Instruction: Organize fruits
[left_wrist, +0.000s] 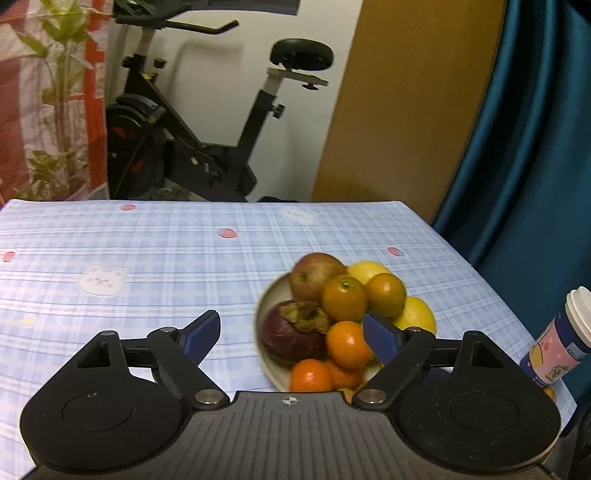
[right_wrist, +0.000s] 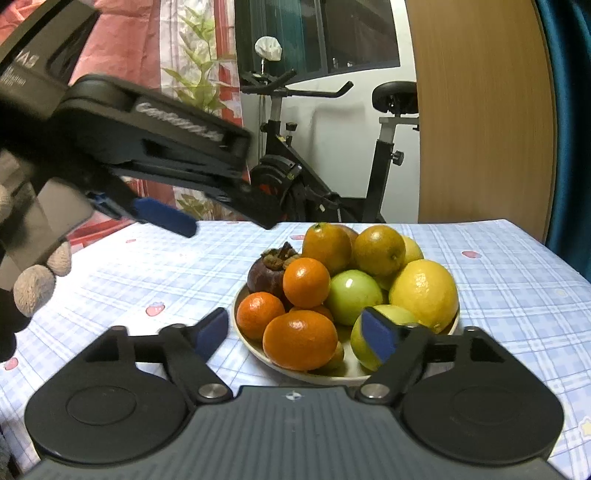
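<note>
Behind the table an exercise bike (right_wrist: 325, 155) stands against a white wall, with a wooden panel (left_wrist: 406, 110) and a blue curtain (left_wrist: 524, 147) at the right of the frame. A checked blue cloth (left_wrist: 166, 258) covers the table.

All the fruit in view is heaped on one pale plate (right_wrist: 354, 369), at the centre of the right wrist view and lower right of centre in the left. The pile holds small oranges (right_wrist: 300, 339), two lemons (right_wrist: 424, 291), green fruit (right_wrist: 352, 295), a reddish apple (left_wrist: 314, 275) and a dark purple fruit with a dry calyx (left_wrist: 291, 332). A lidded cup (left_wrist: 561, 339) stands at the right edge of the left view.

The left gripper (left_wrist: 291, 332) hangs over the near side of the pile, jaws spread wide and holding nothing. The right gripper (right_wrist: 299, 332) sits low at the plate's near rim, likewise wide and empty.

Judging by looks, the fruit is round, smooth and fairly firm, so it will likely roll and slip from a glancing pinch. The oranges are small and light, and probably dent under a hard squeeze; the lemons and apple look heavier and wider, and may nearly fill the jaws. A hold across the widest middle, pads on opposite sides, seems safest. Top pieces rest on lower ones, so pulling a low one could set the heap rolling off the shallow plate. With everything already gathered on the plate, this could be a heap waiting to be sorted or the finished arrangement.
</note>
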